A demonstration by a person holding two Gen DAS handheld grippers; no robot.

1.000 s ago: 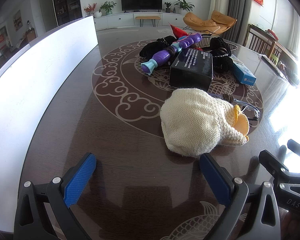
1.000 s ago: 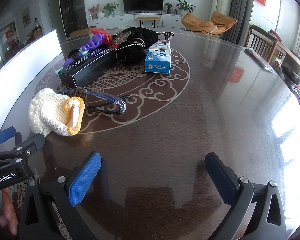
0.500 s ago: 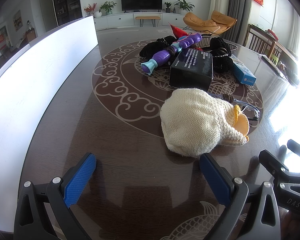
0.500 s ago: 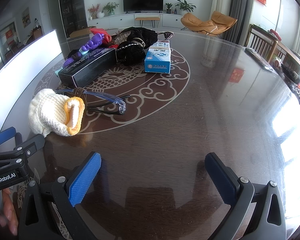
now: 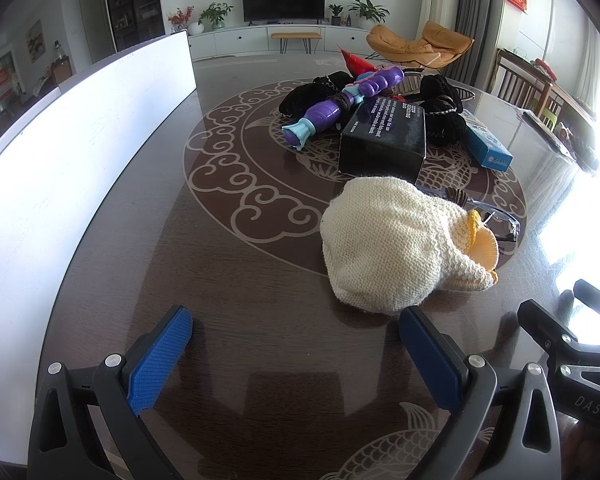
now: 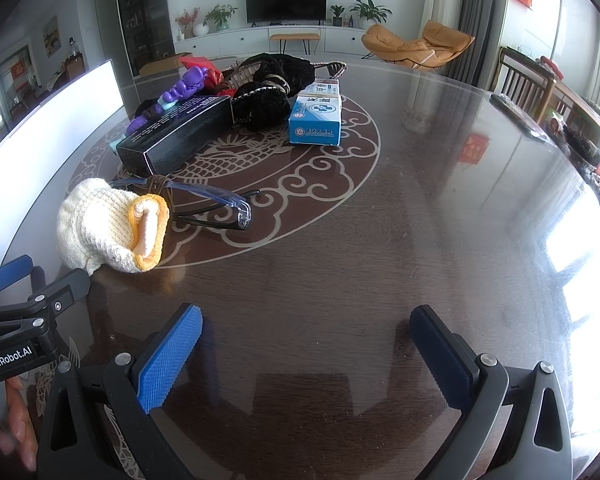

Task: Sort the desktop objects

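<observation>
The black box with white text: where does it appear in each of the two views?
Left wrist view: the black box lies upper centre-right, just behind the cream knitted hat.
Right wrist view: the black box lies upper left, beyond the hat.
Shared landmark: the purple toy beside the box.

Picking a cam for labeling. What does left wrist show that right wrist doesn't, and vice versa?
Left wrist only: the knit pouch's closed back and the purple toy's full length. Right wrist only: the pouch's yellow-rimmed mouth, the glasses nearly whole, the blue box's printed faces. Shared: the black box, the black fabric pile, the table, and both the left gripper and right gripper open and empty.
</observation>
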